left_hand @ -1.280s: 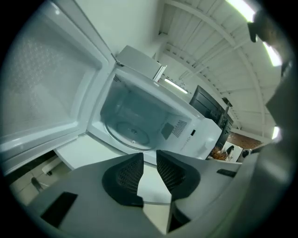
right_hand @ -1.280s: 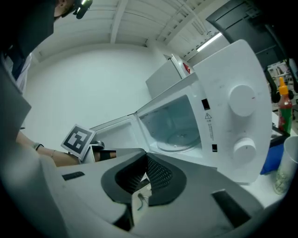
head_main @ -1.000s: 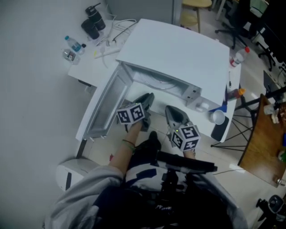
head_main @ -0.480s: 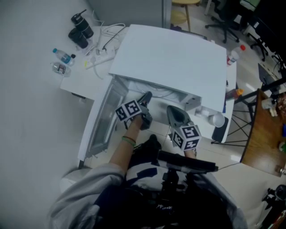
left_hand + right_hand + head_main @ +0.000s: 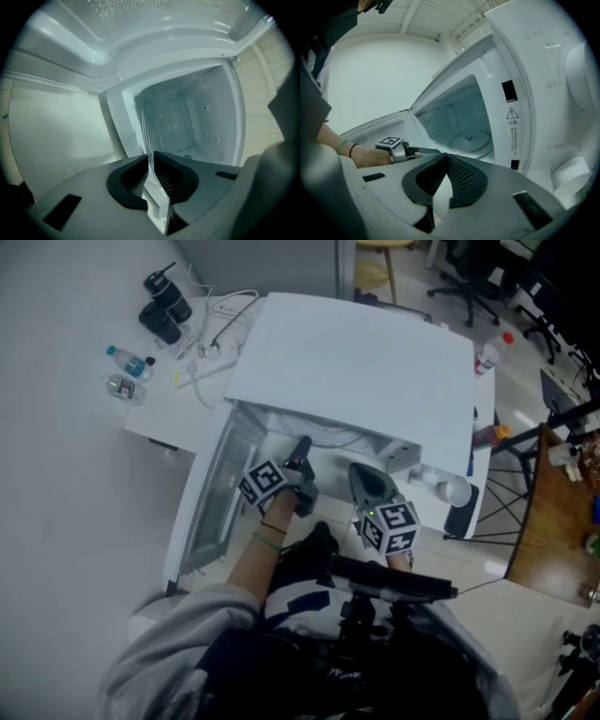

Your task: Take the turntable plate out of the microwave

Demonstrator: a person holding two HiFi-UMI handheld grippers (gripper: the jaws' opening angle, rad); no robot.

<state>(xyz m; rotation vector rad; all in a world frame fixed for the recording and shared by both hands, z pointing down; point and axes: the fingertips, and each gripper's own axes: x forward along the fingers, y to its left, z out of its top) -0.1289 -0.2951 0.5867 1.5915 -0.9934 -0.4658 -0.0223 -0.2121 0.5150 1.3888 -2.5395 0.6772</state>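
A white microwave (image 5: 356, 362) stands with its door (image 5: 211, 493) swung open to the left. The clear glass turntable plate (image 5: 468, 139) lies on the cavity floor. My left gripper (image 5: 302, 448) reaches into the opening. In the left gripper view the plate's rim (image 5: 144, 126) runs edge-on between the left gripper's (image 5: 152, 171) ribbed pads, and the jaws are closing onto it. My right gripper (image 5: 361, 472) waits just outside the front of the oven. Its jaws (image 5: 446, 164) are shut with nothing between them. The left gripper (image 5: 415, 151) also shows in the right gripper view, at the cavity mouth.
Water bottles (image 5: 127, 371), black flasks (image 5: 159, 310) and a power strip with cables (image 5: 211, 348) lie on the table to the left of the microwave. A cup (image 5: 457, 488) and a red-capped bottle (image 5: 487, 357) stand on its right. A wooden table (image 5: 553, 540) is further right.
The left gripper has pushed forward into the microwave opening and rolled, its marker cube now lower and tilted. The right gripper has barely shifted.
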